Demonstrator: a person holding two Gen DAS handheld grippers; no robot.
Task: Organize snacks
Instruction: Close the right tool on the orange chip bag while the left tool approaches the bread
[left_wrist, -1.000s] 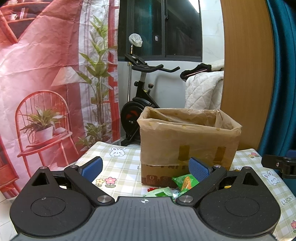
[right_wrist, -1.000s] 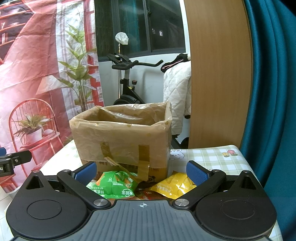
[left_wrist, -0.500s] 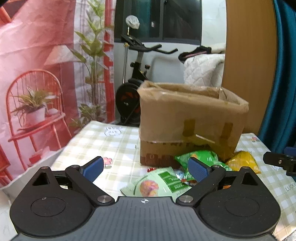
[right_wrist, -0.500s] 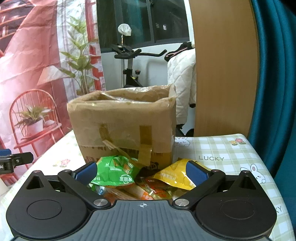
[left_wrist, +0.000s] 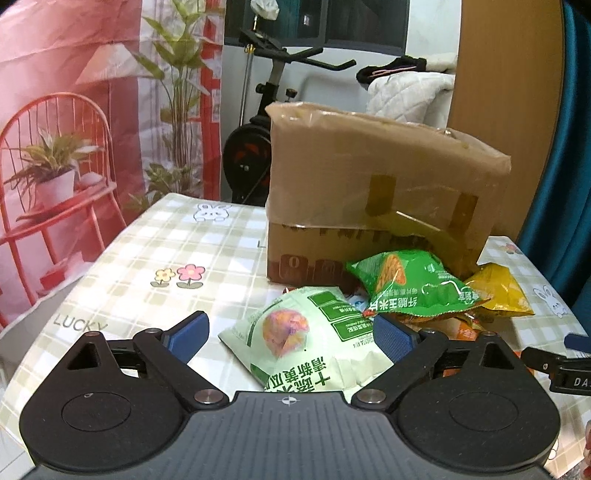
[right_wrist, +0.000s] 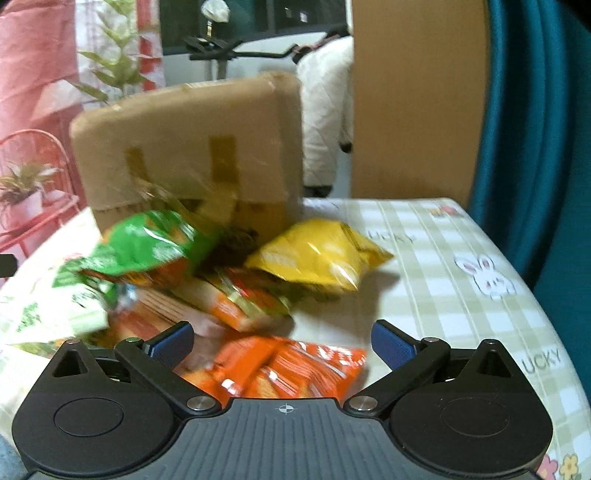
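Both claws are held wide open with nothing between their pads: the left gripper (left_wrist: 291, 334) is poised just over a pale green packet (left_wrist: 295, 343), and the right gripper (right_wrist: 282, 339) over an orange packet (right_wrist: 284, 369). Over the last second both cameras have been tipped down and carried closer to the table (left_wrist: 155, 258); where only the tops of a few packets were seen before, peeping above the gripper bodies, the whole heap is now laid out in front of the cardboard box (left_wrist: 369, 184). A bright green bag (left_wrist: 413, 284) is seen lying on the heap close against the box front, with a yellow bag (right_wrist: 317, 254) to its right and more orange wrappers underneath. The right view is smeared by motion, so fine detail there cannot be made out. Nothing has been picked up yet, and the box interior cannot be seen from this low angle. It is judged that the approach is nearly finished and that a first grasp on each side is about to be made, presumably for loading the box.
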